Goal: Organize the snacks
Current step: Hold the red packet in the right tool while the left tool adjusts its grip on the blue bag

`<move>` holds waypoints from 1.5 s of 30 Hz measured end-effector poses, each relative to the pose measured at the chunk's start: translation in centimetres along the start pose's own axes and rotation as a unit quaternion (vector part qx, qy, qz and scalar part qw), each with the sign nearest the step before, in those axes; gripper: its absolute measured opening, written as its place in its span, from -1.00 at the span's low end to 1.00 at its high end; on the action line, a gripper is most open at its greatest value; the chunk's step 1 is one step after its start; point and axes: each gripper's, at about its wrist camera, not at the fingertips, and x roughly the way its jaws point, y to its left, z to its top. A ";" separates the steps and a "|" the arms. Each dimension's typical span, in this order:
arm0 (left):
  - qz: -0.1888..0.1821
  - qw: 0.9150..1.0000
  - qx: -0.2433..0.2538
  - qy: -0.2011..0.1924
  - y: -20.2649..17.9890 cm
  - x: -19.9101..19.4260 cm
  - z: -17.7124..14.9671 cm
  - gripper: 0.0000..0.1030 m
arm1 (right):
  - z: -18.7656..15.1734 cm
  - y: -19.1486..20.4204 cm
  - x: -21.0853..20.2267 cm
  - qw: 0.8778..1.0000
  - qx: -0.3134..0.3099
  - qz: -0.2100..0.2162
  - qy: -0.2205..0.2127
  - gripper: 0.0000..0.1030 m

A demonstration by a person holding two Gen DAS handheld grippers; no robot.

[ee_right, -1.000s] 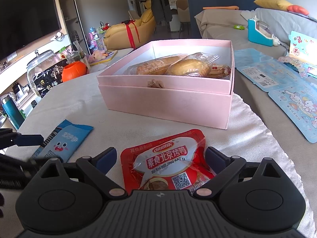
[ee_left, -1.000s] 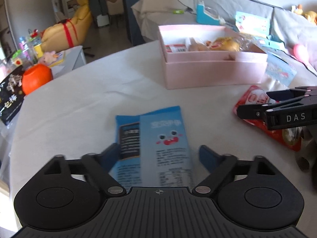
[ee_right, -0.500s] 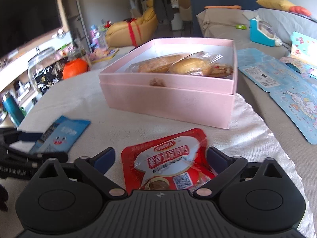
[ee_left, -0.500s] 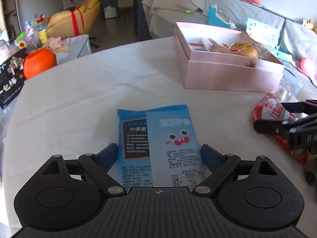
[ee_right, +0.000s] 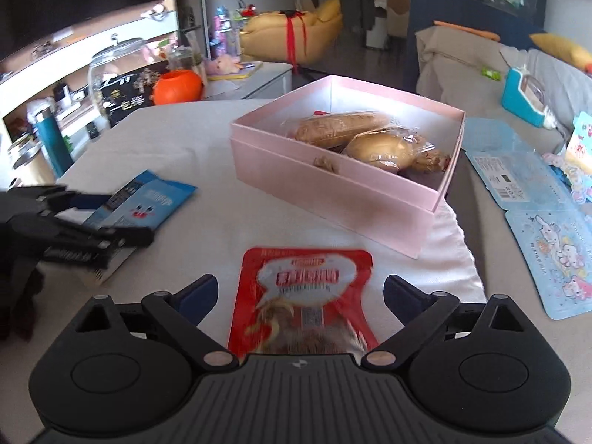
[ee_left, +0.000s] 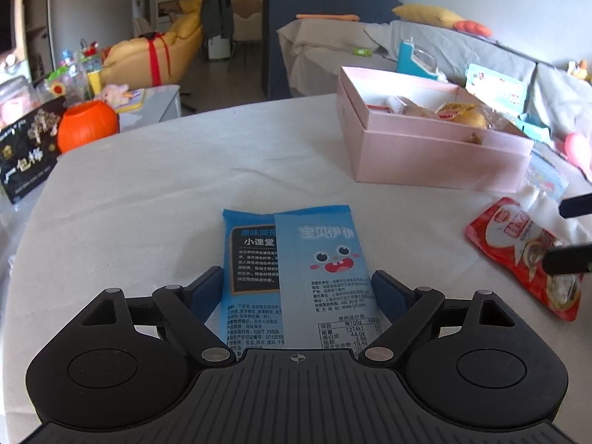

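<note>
- Jaws of our left gripper (ee_left: 298, 288) stand released around the flat blue seaweed-snack packet (ee_left: 296, 270).
- Our right gripper (ee_right: 299, 292), jaws just narrowing slightly, stands released around the glossy red foil pouch (ee_right: 301, 296).

Left gripper (ee_left: 297, 288): black, two blue-padded fingers, jaws spread wide, angled downward, pads clear of contact.
Right gripper (ee_right: 300, 292): same build, jaws wide and just been closing slightly, angled downward, pads gripping nothing.
</note>
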 end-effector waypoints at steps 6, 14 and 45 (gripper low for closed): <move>-0.001 1.000 0.000 -0.002 0.0 0.0 -0.2 0.76 | -1.1 0.8 2.7 0.999 0.003 -0.012 0.045 0.88; -0.003 1.000 -0.002 -0.005 0.1 -0.1 -0.3 0.76 | 0.2 1.3 2.7 0.999 0.008 -0.016 0.034 0.28; -0.002 1.000 0.001 -0.005 0.1 -0.1 -0.3 0.77 | -1.9 2.3 2.8 0.997 0.053 -0.051 0.023 0.63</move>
